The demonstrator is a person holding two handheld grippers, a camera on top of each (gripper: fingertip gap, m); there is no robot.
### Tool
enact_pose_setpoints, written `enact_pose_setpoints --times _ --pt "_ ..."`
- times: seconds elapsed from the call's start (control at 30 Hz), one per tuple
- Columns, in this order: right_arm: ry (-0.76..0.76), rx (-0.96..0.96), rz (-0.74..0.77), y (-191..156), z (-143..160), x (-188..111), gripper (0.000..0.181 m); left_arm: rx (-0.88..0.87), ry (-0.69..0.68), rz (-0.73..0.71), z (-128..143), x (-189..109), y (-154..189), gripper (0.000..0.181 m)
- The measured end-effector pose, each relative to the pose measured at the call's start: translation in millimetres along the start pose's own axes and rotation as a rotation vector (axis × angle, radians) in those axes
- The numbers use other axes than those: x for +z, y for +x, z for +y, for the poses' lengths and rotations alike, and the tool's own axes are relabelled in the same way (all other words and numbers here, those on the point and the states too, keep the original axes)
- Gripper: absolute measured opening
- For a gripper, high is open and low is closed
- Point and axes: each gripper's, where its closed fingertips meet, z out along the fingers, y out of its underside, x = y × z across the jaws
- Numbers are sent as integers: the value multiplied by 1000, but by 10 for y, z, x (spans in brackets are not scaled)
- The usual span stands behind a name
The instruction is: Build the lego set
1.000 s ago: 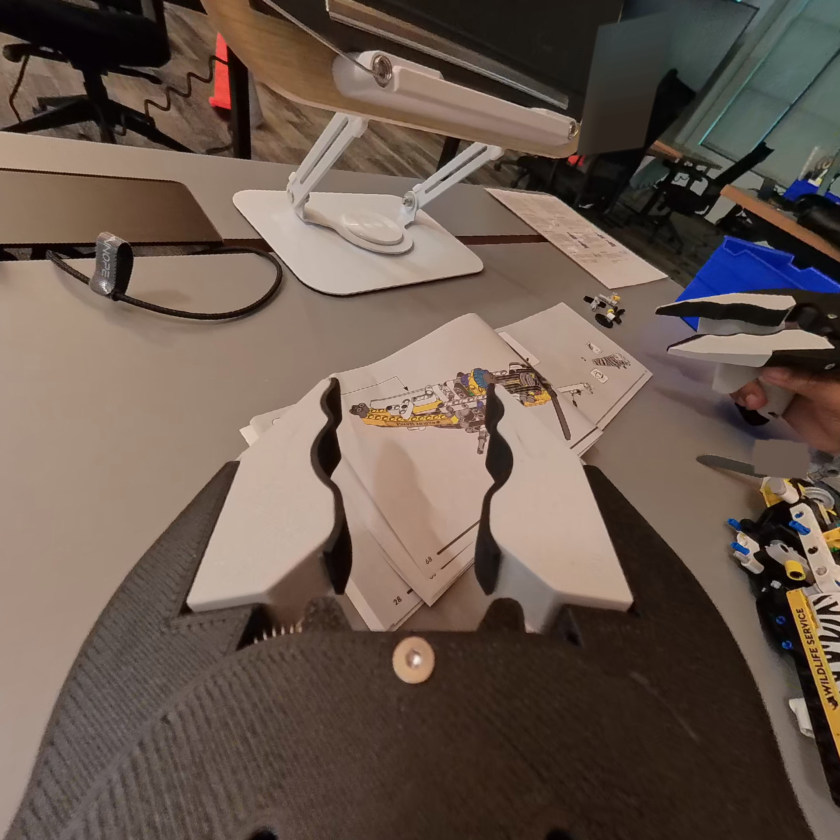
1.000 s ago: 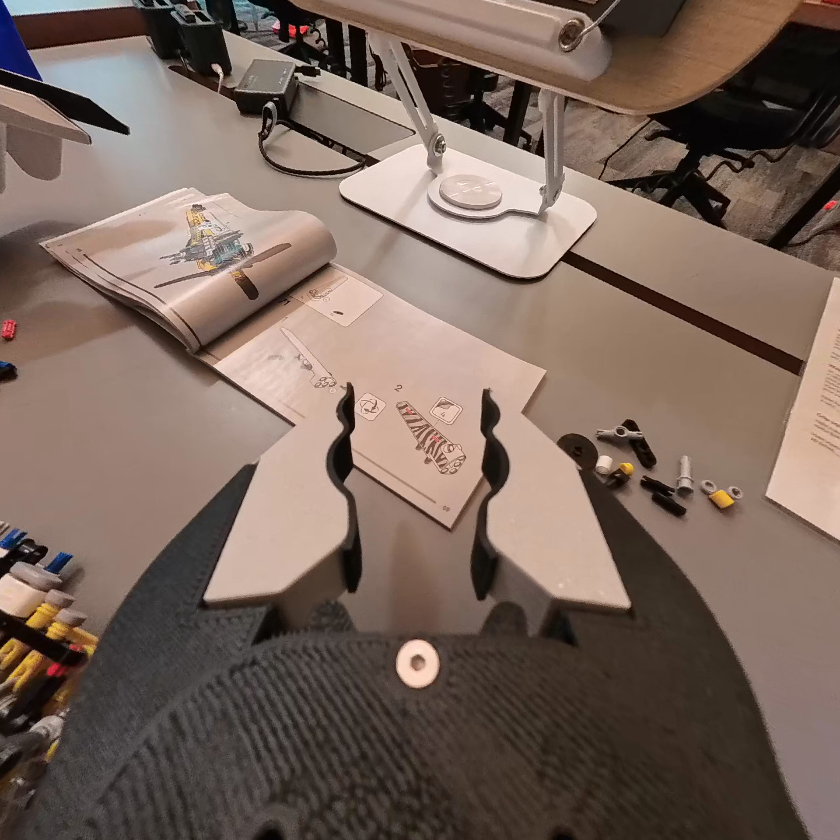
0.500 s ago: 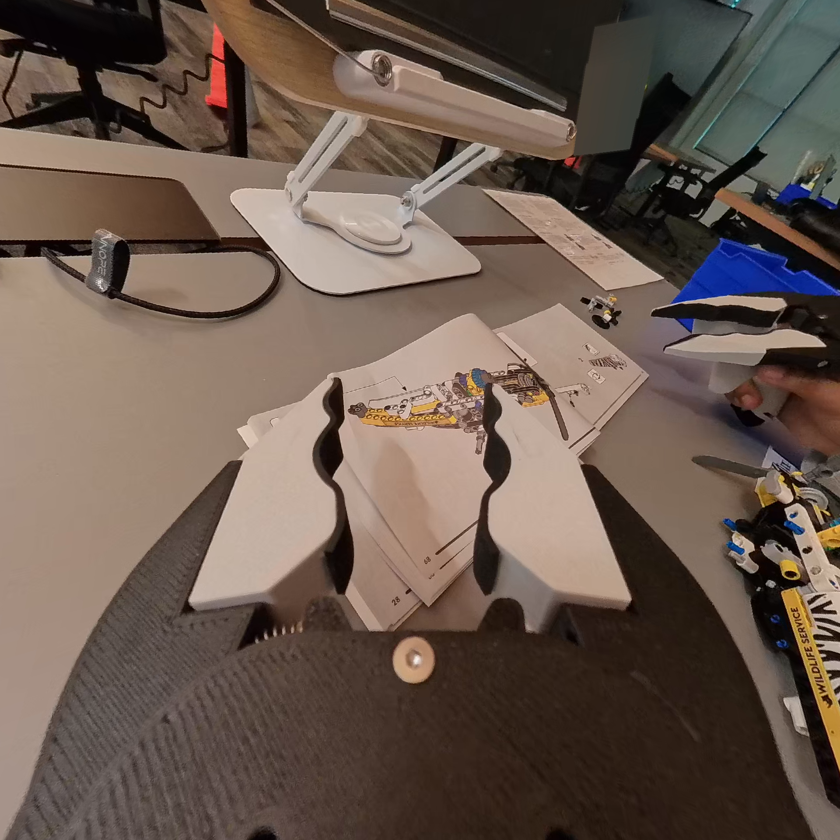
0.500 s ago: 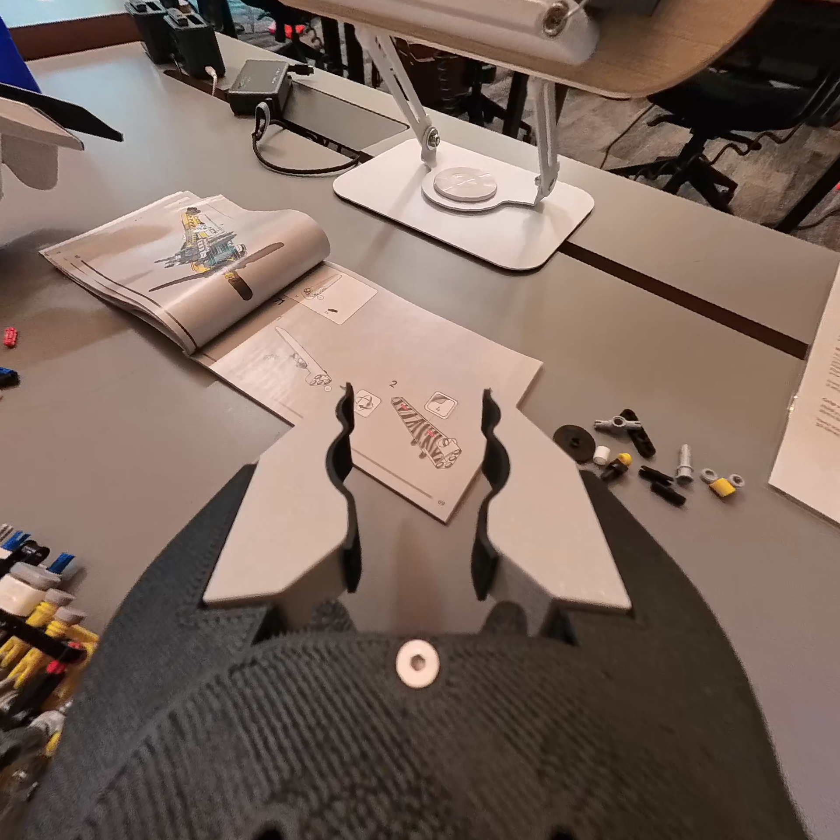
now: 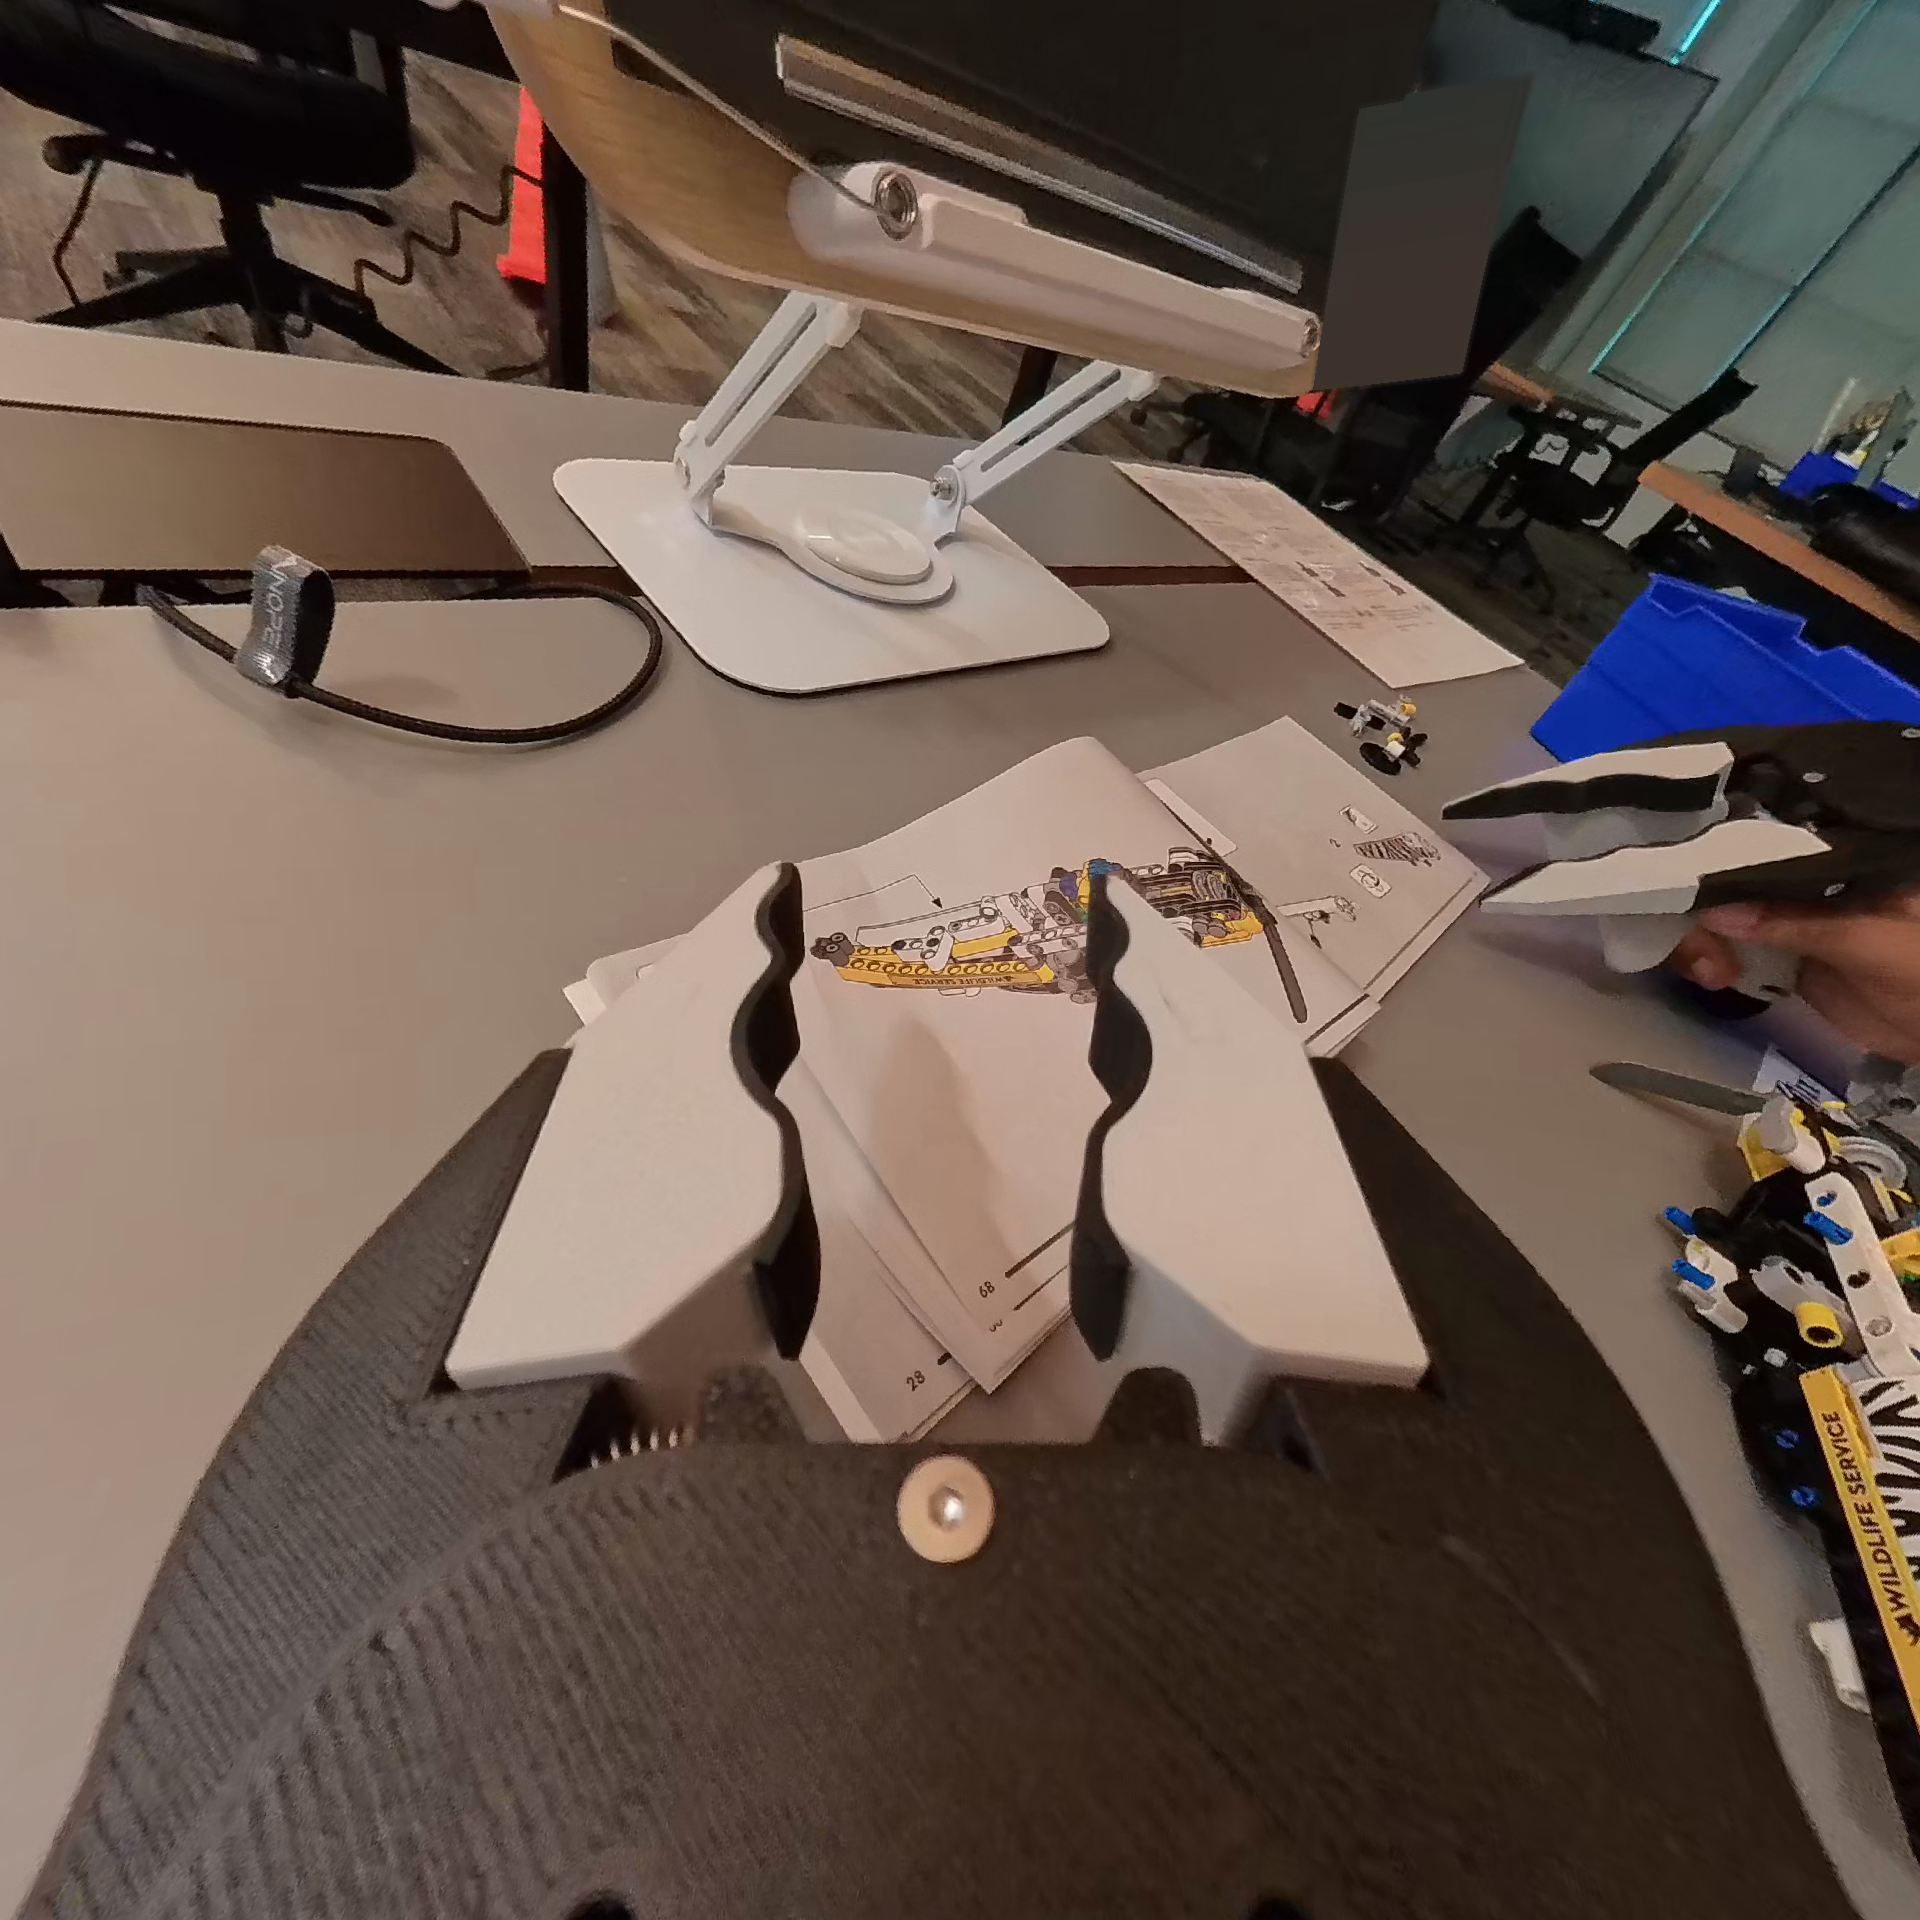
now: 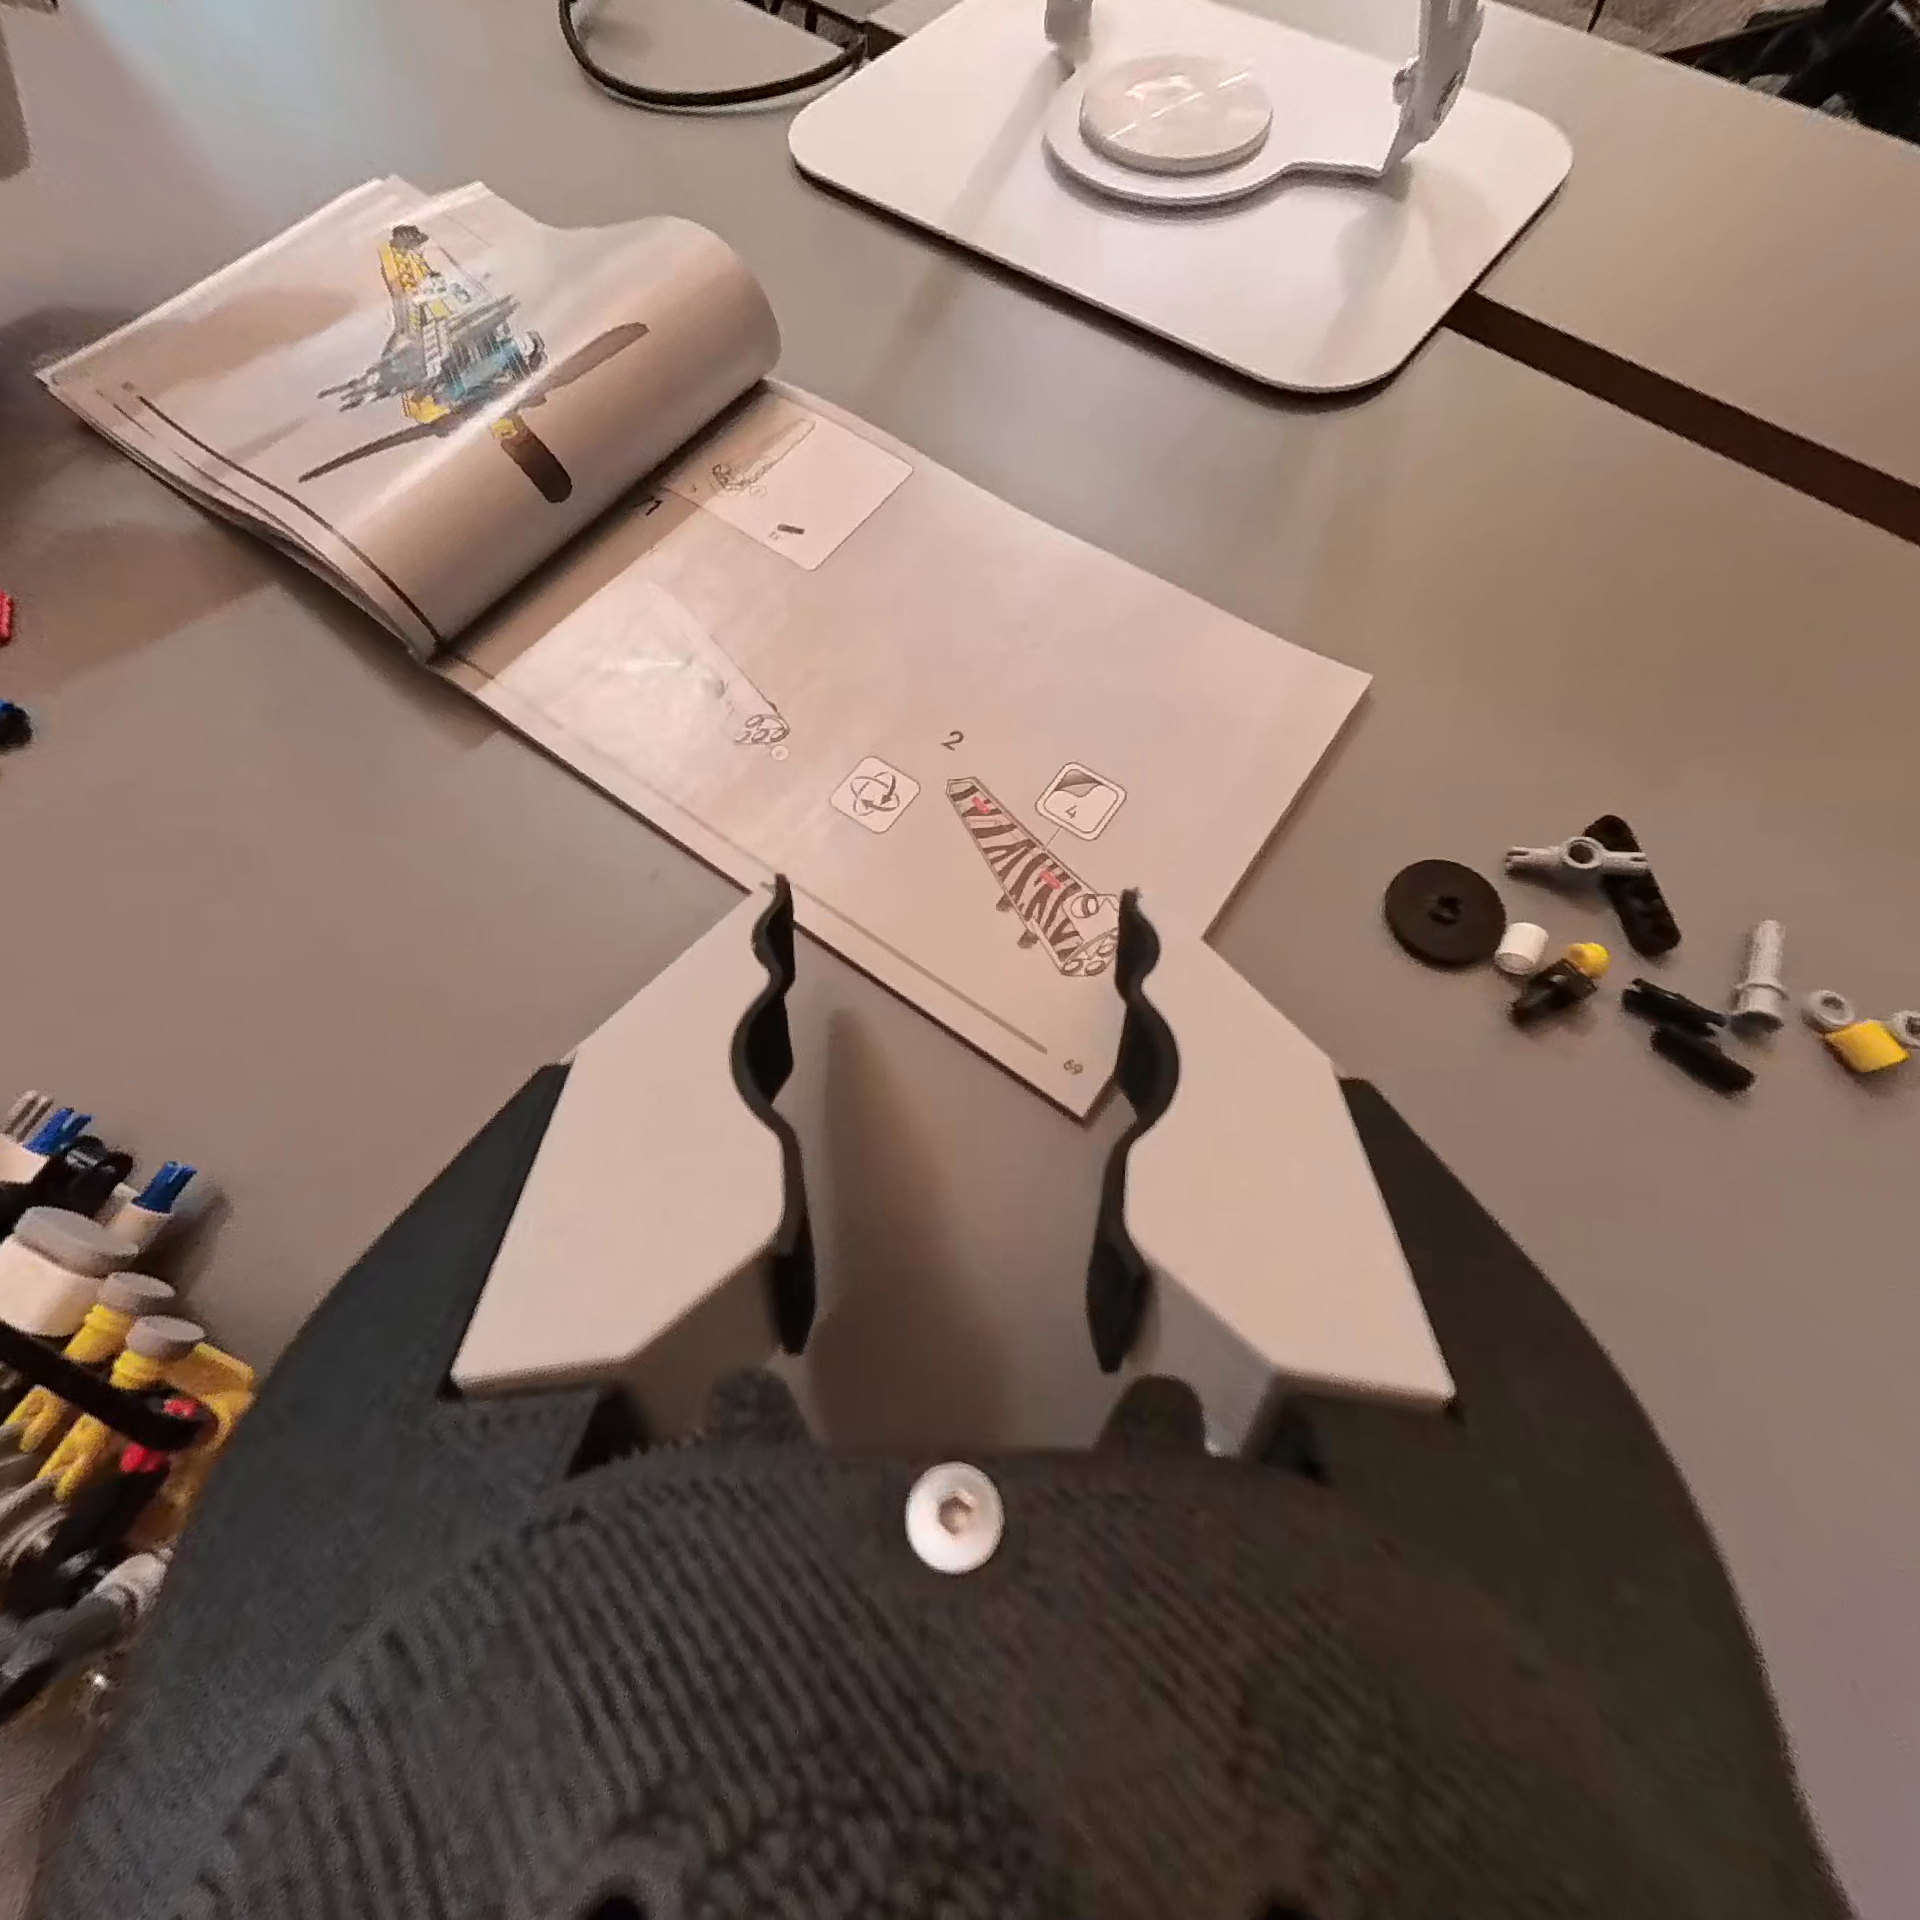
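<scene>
My left gripper [image 5: 940, 899] is open and empty, held above the open instruction booklet [image 5: 1039, 997]. My right gripper [image 6: 951, 914] is open and empty over the near corner of the booklet [image 6: 935, 675]; it also shows at the right of the left wrist view [image 5: 1465, 857], held by a hand. Several small loose lego parts [image 6: 1621, 961] lie on the table to its right, among them a black disc [image 6: 1444, 912] and a yellow piece [image 6: 1865, 1044]. The part-built yellow and black lego model [image 5: 1829, 1309] lies at the right edge of the left wrist view and at the lower left of the right wrist view [image 6: 94, 1371].
A white stand base [image 6: 1195, 177] carrying a wooden board [image 5: 727, 197] sits at the back of the grey table [image 5: 260, 935]. A black cable [image 5: 416, 707] lies at the left. A printed sheet [image 5: 1320, 571] and a blue bin [image 5: 1745, 665] are at the back right. The black disc [image 6: 1444, 912] is closer to my right gripper, around 6 cm from its tips; the left tips are 35 cm off. My left tips are about 40 cm from the yellow piece [image 6: 1865, 1044], my right tips only 15 cm.
My right gripper has moved forward and down toward the booklet's near corner and the loose parts, tilting downward. My left gripper has barely moved. Both stay open.
</scene>
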Motion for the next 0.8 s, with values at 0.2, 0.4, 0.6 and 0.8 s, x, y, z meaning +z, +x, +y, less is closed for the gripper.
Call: enact_pose_setpoints --times 0.2,0.4,0.6,0.8 --pt "-48 23 0 19 76 5 61 2 9 -9 -14 -9 -19 51" --pt "-95 8 6 -3 151 43 63 6 18 -19 -26 -16 -34 49" --pt "-91 6 4 -27 145 56 66 5 18 -18 -25 -15 -32 49" --pt "-93 -18 18 -38 144 76 66 10 13 -15 -14 -8 -17 49"
